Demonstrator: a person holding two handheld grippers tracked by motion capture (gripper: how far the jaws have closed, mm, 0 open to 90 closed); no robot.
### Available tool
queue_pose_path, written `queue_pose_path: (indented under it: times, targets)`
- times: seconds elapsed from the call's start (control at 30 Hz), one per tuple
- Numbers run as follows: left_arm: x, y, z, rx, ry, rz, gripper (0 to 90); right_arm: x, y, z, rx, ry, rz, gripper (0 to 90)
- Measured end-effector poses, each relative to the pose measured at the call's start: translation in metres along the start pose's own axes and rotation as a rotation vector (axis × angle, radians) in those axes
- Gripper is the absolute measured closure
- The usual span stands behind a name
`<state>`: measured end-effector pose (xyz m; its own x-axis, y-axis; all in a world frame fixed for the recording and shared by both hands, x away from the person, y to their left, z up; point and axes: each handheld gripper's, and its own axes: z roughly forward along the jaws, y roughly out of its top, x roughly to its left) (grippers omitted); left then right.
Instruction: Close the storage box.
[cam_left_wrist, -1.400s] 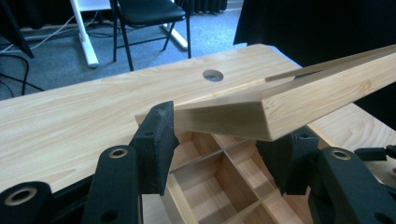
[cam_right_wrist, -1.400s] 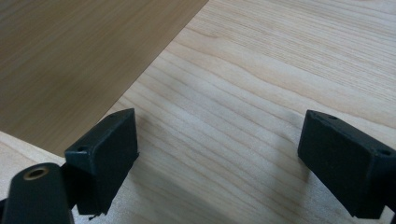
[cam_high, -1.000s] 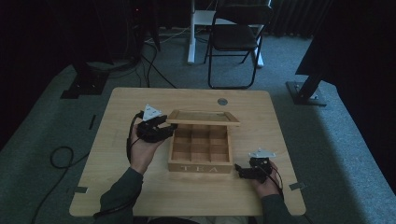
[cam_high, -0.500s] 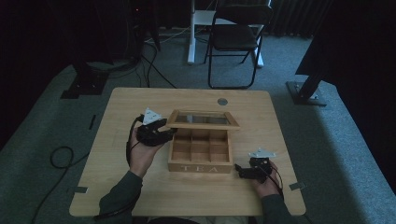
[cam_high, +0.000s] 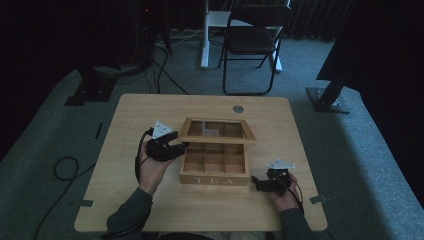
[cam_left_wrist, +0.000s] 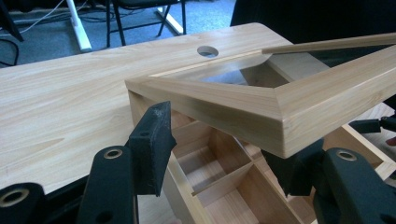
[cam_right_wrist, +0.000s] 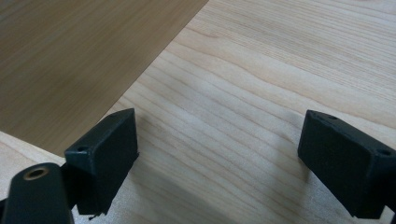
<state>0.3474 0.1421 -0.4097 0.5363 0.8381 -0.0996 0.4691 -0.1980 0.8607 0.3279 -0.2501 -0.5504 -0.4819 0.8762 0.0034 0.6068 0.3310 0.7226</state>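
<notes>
A wooden tea box (cam_high: 215, 178) marked TEA stands mid-table, its empty compartments (cam_left_wrist: 212, 161) showing. Its glass-windowed lid (cam_high: 216, 138) hangs half raised, tilted over the back of the box. My left gripper (cam_high: 179, 146) is at the lid's left front corner, open. In the left gripper view the lid frame (cam_left_wrist: 233, 107) lies between the spread jaws of the left gripper (cam_left_wrist: 224, 144); the right jaw sits under the frame and the left jaw stands apart from it. My right gripper (cam_high: 257, 182) rests open on the table beside the box's right front corner, with bare wood between the jaws of the right gripper (cam_right_wrist: 219, 140).
The light wooden table (cam_high: 150, 110) has a round cable hole (cam_high: 238, 108) behind the box. A black folding chair (cam_high: 252, 40) stands beyond the far edge. Cables (cam_high: 65, 167) lie on the carpet at the left, and a black stand base (cam_high: 327, 102) sits at the right.
The lid has swung lower over the box. My left gripper has come down and toward me with it. The right gripper has stayed where it was.
</notes>
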Motion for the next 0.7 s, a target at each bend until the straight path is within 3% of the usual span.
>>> queue_pose_path:
  times: [0.7]
  targets:
    - [-0.001,-0.024,0.002,-0.018,-0.018,-0.033,42.6,0.000,0.000,0.000,-0.001,0.000,0.000,11.7]
